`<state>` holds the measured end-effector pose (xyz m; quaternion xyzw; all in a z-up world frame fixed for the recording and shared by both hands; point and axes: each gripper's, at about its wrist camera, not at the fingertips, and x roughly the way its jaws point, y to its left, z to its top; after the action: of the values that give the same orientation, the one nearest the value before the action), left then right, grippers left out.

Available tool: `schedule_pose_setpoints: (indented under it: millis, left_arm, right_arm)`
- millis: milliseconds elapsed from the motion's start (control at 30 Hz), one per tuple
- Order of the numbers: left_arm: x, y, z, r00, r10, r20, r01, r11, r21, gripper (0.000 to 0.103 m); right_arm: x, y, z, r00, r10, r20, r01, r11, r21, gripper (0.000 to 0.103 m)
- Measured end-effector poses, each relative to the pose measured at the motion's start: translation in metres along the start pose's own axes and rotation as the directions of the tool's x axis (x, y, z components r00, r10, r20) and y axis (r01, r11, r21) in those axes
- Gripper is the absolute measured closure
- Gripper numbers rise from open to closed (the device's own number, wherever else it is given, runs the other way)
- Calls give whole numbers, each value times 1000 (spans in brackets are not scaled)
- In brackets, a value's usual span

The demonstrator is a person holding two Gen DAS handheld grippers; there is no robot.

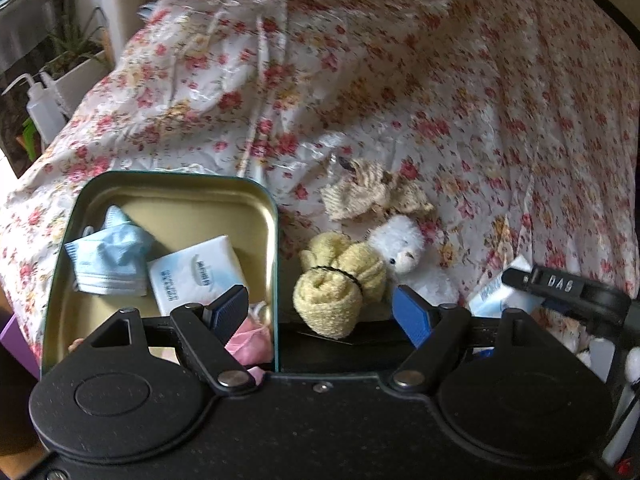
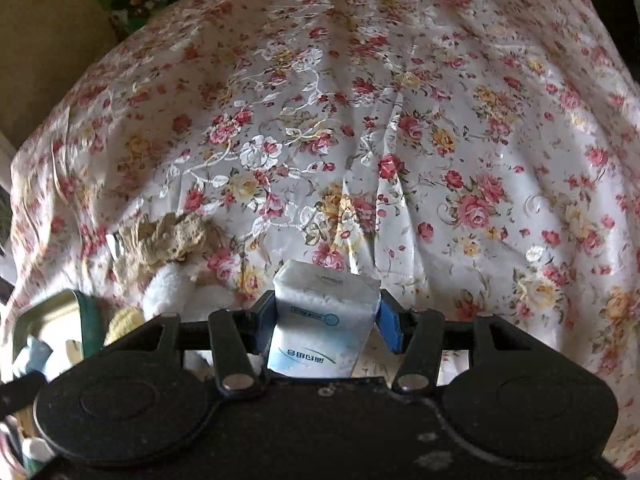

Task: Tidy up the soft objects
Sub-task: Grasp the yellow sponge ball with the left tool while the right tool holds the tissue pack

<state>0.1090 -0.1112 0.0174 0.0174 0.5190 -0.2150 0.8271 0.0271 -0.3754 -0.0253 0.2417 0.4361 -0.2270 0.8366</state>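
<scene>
One floral cloth [image 1: 440, 92] covers the whole surface and carries everything else. On it sits one open tin [image 1: 176, 196] with a green rim and gold inside, at the left of the left wrist view. The tin holds one crumpled blue face mask [image 1: 108, 256], one white tissue pack [image 1: 196, 276] lying flat beside the mask, and something pink [image 1: 248, 344] at the near edge, mostly hidden behind a finger. Just right of the tin, on the cloth, lie three soft things close together: one rolled yellow towel [image 1: 336, 296] bound by a dark band, one white plush toy [image 1: 400, 252] touching it, and one beige knitted piece [image 1: 372, 192] just beyond both. A second tissue pack [image 2: 324, 320] is clamped between the blue pads of the right gripper [image 2: 326, 322], jaws partly closed on its sides, above the cloth to the right of the plush toy. The left gripper [image 1: 324, 310] stands wide, nothing between its pads, one finger over the tin and the other by the yellow towel.
</scene>
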Motion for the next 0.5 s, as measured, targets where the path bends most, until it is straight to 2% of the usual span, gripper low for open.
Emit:
schedule_pose_setpoints:
  millis: [267, 500]
  left_arm:
    - [30, -21, -1, 999, 27, -45, -24, 998, 56, 28]
    - [61, -43, -10, 993, 66, -93, -55, 992, 110, 28]
  right_arm:
    - [-12, -1, -2, 996, 20, 83, -19, 1000, -21, 51]
    - [-5, -16, -3, 997, 41, 69, -41, 999, 9, 51]
